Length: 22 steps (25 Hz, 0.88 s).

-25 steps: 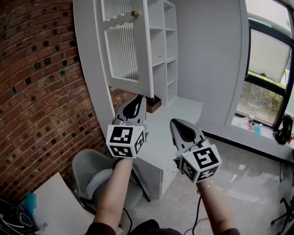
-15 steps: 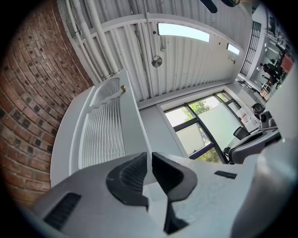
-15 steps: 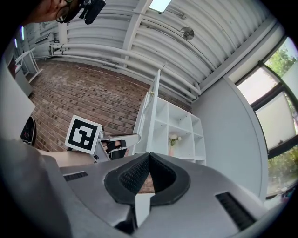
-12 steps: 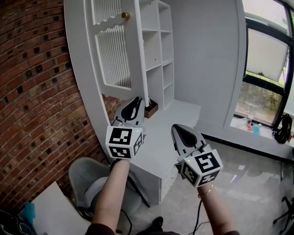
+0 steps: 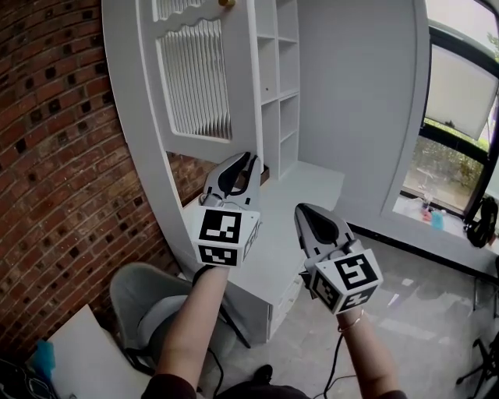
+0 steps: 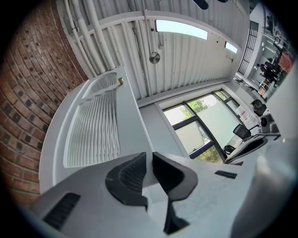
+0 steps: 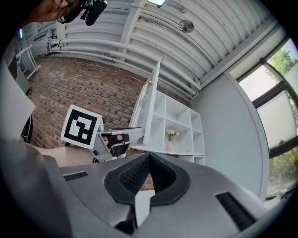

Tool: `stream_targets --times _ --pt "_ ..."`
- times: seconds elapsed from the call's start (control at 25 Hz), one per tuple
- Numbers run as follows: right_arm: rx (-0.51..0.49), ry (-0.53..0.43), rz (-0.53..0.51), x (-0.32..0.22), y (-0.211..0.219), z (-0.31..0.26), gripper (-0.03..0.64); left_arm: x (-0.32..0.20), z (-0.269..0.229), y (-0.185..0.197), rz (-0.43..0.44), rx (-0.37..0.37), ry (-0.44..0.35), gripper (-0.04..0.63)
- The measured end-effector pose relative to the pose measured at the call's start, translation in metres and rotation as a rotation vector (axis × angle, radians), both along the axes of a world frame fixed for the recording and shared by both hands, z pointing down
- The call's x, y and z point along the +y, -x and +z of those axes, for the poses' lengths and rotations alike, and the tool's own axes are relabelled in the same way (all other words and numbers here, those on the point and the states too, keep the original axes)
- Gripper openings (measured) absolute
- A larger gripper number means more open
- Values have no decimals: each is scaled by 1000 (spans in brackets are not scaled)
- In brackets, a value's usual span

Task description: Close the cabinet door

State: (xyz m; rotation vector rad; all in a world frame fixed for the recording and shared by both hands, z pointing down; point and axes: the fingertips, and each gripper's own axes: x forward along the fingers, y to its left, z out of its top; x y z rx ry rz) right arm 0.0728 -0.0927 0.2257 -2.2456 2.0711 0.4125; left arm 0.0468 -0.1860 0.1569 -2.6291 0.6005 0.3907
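Observation:
The white cabinet door (image 5: 195, 78) with a louvred panel stands swung open in the head view, its brass knob (image 5: 227, 3) at the top edge. Right of it are the open white shelves (image 5: 281, 86). My left gripper (image 5: 248, 161) is raised just under the door's lower edge, apart from it, jaws together on nothing. My right gripper (image 5: 308, 210) hangs lower and to the right, shut and empty. The left gripper view looks up along the door (image 6: 93, 135) to its knob (image 6: 120, 81). The right gripper view shows the door (image 7: 151, 107) edge-on, the shelves (image 7: 179, 125) and my left gripper (image 7: 116, 139).
A white counter (image 5: 288, 226) runs below the shelves, with a small brown box (image 5: 265, 173) at its back. A brick wall (image 5: 54, 156) stands left, a grey chair (image 5: 144, 300) below my left arm, a large window (image 5: 460, 140) at the right. A vase with flowers (image 7: 170, 139) sits on a shelf.
My left gripper has risen and moved forward, close under the door's lower edge. The right gripper has hardly moved. The door stands as open as before.

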Motion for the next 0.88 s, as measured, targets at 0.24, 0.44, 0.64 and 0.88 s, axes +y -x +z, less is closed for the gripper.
stream_targets --times 0.24,0.44,0.64,0.88 --pt "1 11 12 -19 -18 3 1 -15 -1 -25 20 6 14 40" --pt "-3 11 29 -36 -35 3 1 -25 -3 -45 26 0 4 41" --pt "-16 7 44 -51 -46 5 2 -35 -2 -59 32 -6 -3 40" --pt "-21 24 63 -71 -57 13 0 -49 -2 -73 49 -10 -16 40"
